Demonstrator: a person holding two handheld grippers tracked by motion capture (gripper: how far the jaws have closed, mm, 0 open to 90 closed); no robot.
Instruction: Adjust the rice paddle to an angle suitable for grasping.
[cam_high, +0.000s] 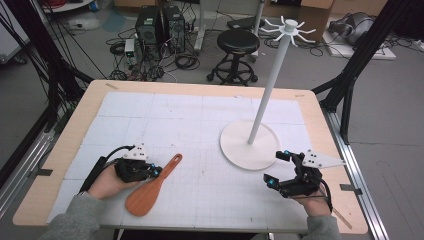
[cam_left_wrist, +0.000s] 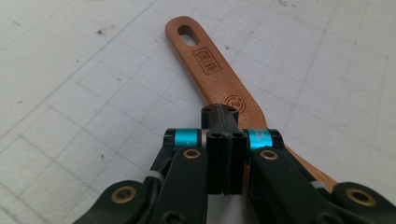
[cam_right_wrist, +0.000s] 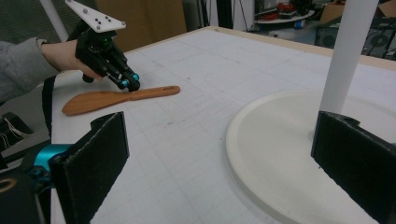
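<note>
Left hand-held gripper (cam_left_wrist: 223, 122) clenched, maybe on wooden spatula (cam_high: 150, 190); right hand-held gripper (cam_high: 277, 168) released nr white stand base (cam_high: 235, 145)

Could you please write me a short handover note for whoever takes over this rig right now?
Left gripper: fingers shut, tips over the neck of the wooden spatula; whether they pinch it, I can't tell.
Right gripper: open, nothing between its fingers, beside the base of the white rack stand.
Spatula: flat on the table mat, hole end toward the stand.
Done: left gripper reached the spatula.
Left: probably lift it and hang it on the stand's hooks.
</note>
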